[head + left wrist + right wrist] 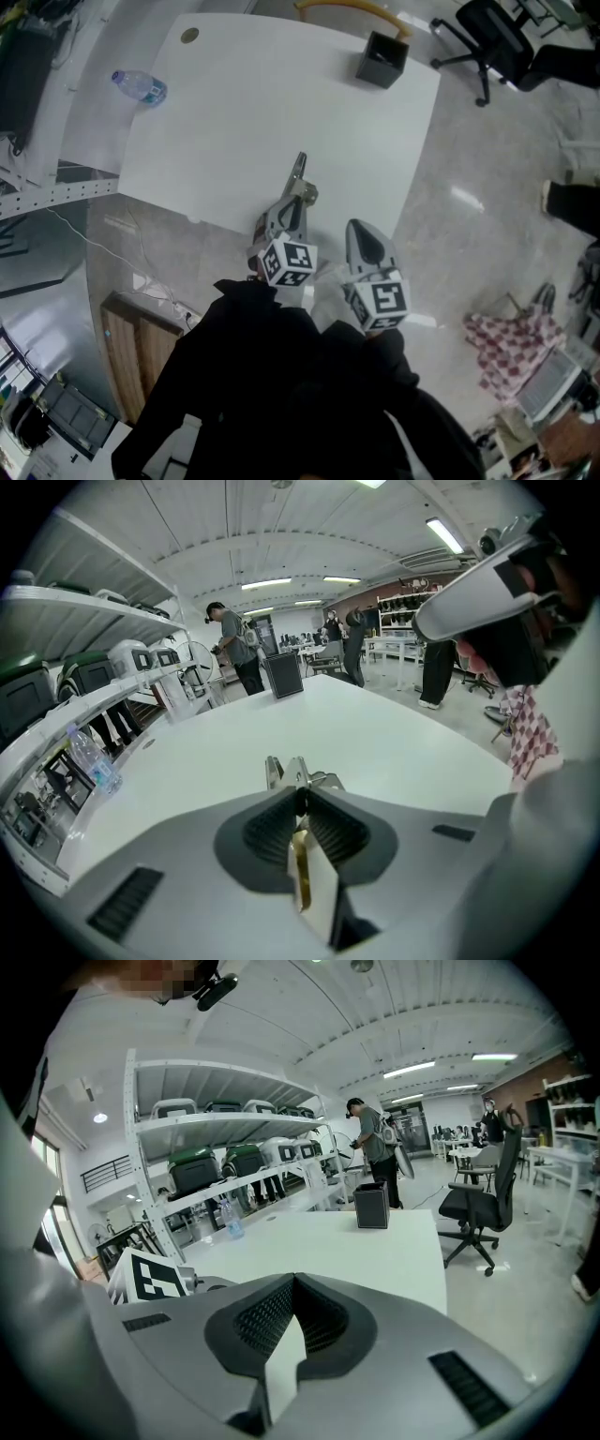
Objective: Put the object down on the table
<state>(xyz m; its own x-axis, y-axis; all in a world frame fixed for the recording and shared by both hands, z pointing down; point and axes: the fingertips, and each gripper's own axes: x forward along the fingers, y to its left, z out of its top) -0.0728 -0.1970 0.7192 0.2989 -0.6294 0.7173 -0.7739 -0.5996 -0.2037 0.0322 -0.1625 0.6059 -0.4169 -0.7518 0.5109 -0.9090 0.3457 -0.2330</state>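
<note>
Left gripper [295,201]: the fingers [267,829] stand narrow and clamp a metal object [300,167] between their pads. The object runs lengthwise through the grip. Its front end juts past the fingertips toward the top of the head view, and in the left gripper view a brass-coloured strip of it shows further back between the pads. The object is over the near strip of the white worktop [244,112]; whether it touches the surface cannot be told. Right gripper [361,231], just beside the left one: its fingertips meet with nothing between them, and it sits at the worktop's near edge, close to the lower right corner.

Edges and room: a water bottle [139,87] lies at the worktop's upper left edge, well apart from the object. Ahead of the object the white surface runs open toward the far edge. A black box [382,59] stands near that edge at the upper right. Past the right edge is pale floor, with an office chair [487,37] in the upper right of the frame.

Object: slim, silvery and shiny. The exposed end shows two short flat prongs side by side, with a rounded part just to their right.
</note>
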